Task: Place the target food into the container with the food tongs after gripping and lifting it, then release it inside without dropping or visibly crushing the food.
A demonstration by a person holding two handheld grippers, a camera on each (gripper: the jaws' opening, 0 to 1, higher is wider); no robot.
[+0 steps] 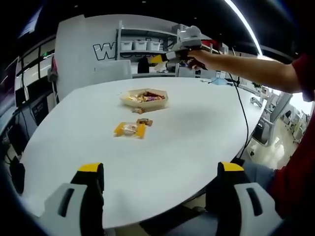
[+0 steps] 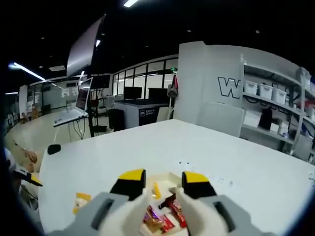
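Left gripper view: left tool [image 1: 160, 179], 2 grey jaws w/ yellow tips, spread wide apart, nothing between them, not touching the white bench [image 1: 197, 142].
Item 1: yellow-wrapped snack pack [image 1: 130, 129], flat on bench, mid-surface, ahead of the left tool.
Item 2: small brown food piece [image 1: 144, 122], just beside the pack on its far side.
Item 3: another small piece [image 1: 138, 110], close to the container's near wall.
Item 4: shallow beige container [image 1: 144, 97], further back on bench, mixed wrapped snacks inside.
Item 5: right tool [image 1: 183, 46], held in a person's hand, arm in red sleeve, raised above the bench's far side; jaw state not readable from here.

Right gripper view: right tool [image 2: 163, 181], yellow tips part-open w/ a moderate gap, empty; white tong-like extensions run down from them. Container [image 2: 165, 178] directly below, red wrappers [image 2: 162, 216] visible inside. Yellow snack pack [image 2: 81, 200] on bench to the left, apart from container.
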